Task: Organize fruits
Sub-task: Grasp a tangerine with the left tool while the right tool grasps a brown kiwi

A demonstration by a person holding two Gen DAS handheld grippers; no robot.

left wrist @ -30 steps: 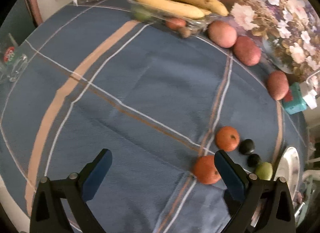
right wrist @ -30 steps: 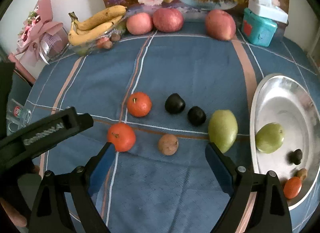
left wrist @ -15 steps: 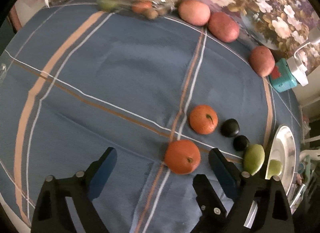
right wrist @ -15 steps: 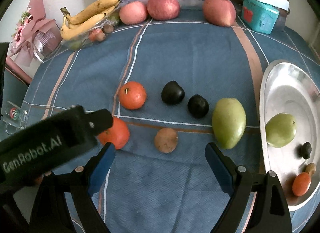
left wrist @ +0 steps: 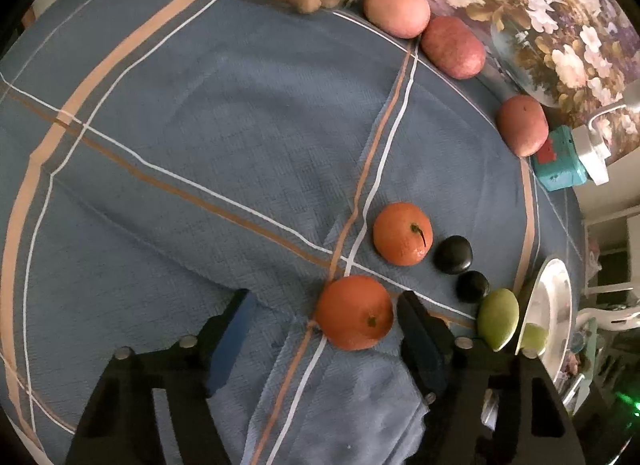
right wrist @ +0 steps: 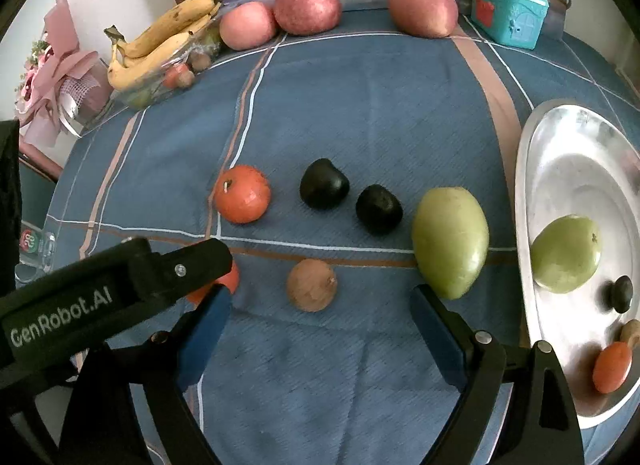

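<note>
On the blue checked cloth lies an orange [left wrist: 354,311] between the fingers of my left gripper [left wrist: 324,301]. Its jaws are closing; the right finger is at the orange's side and the left finger [left wrist: 234,329] still stands apart from it. A second orange [left wrist: 402,233] lies just beyond. My right gripper [right wrist: 321,290] hangs open over a small brown fruit [right wrist: 312,285], not touching it. Two dark fruits [right wrist: 324,183] and a green mango [right wrist: 450,241] lie in a row. The left gripper's body [right wrist: 120,293] hides most of the nearer orange in the right wrist view.
A silver plate [right wrist: 576,169] at the right holds a green fruit [right wrist: 566,253] and small fruits. Three red fruits [right wrist: 308,9], a glass dish with bananas [right wrist: 160,45], a teal box [right wrist: 508,13] and a pink bouquet [right wrist: 60,77] line the far edge.
My left gripper has shifted right and sunk around the nearer orange, its jaws narrowing. The right gripper has sunk towards the brown fruit. The left gripper now reaches further into the right wrist view.
</note>
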